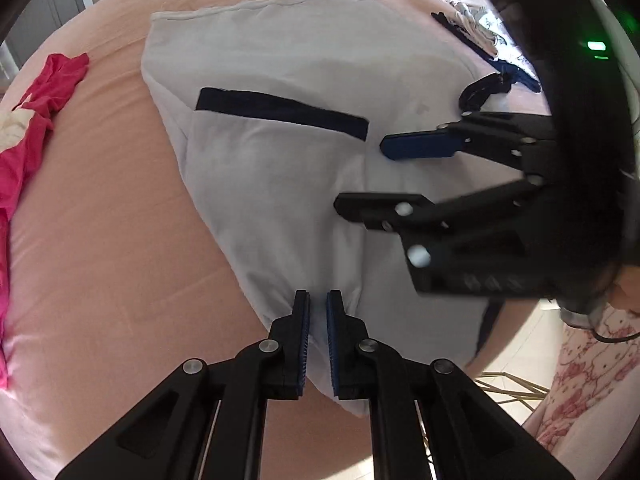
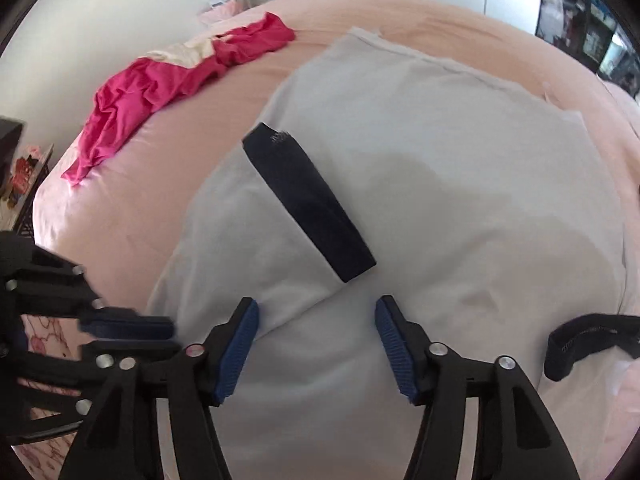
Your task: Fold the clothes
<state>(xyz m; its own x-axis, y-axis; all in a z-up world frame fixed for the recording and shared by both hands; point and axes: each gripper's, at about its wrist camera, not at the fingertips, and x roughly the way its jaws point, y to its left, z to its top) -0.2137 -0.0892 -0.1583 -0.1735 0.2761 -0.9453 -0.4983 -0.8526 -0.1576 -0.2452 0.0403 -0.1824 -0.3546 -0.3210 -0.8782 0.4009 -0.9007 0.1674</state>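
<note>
A light grey shirt (image 1: 280, 80) with dark navy sleeve cuffs lies partly folded on a pink bed; one sleeve with its navy cuff (image 1: 280, 110) is folded across the body. It fills the right wrist view (image 2: 440, 160), cuff (image 2: 312, 208) in the middle. My left gripper (image 1: 318, 312) is shut on the shirt's near edge at the fold. My right gripper (image 2: 316, 316) is open, hovering just above the shirt near the cuff, holding nothing. It shows at the right of the left wrist view (image 1: 360, 176).
A crumpled magenta garment (image 1: 32, 128) lies at the bed's left side, also in the right wrist view (image 2: 172, 84). More clothes (image 1: 480, 36) lie at the far right. The bed edge and tiled floor (image 1: 516, 360) are at lower right.
</note>
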